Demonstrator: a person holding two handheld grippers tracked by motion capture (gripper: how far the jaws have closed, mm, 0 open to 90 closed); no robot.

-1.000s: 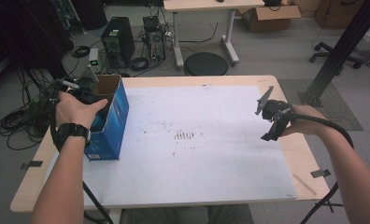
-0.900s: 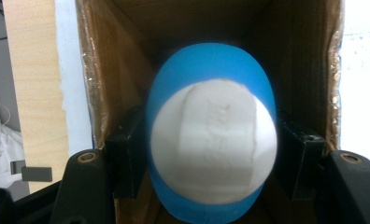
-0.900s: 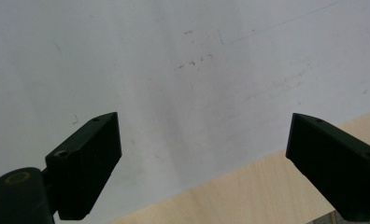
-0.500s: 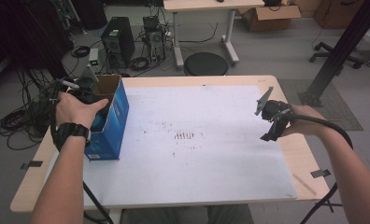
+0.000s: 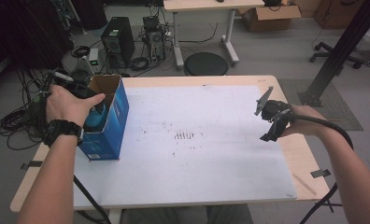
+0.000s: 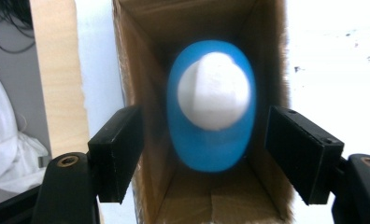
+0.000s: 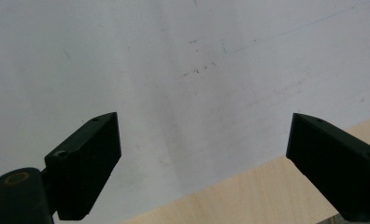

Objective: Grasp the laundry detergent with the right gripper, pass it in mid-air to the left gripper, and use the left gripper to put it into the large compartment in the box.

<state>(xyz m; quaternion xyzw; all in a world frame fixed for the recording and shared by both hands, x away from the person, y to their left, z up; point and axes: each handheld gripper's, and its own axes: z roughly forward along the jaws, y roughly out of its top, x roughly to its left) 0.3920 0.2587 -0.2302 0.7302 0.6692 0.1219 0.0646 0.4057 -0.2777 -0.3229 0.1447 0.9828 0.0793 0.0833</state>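
Bottle [image 6: 212, 106], blue with white cap, is standing probably upright inside box [image 5: 109, 120], cap facing left gripper [image 6: 211, 154] hovering wide open and empty above it, right gripper [image 5: 273, 122] idling wide open, empty, well apart.

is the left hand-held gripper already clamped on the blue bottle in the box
No, in the left gripper view the left hand-held gripper stands wide open, jaws outside the cardboard box walls, apart from the blue bottle.

Beyond the desk's [image 5: 299, 156] far edge, a round black stool [image 5: 206, 64] sits on the floor, computer towers [image 5: 118, 40] and tangled cables [image 5: 15, 121] off its far-left corner.
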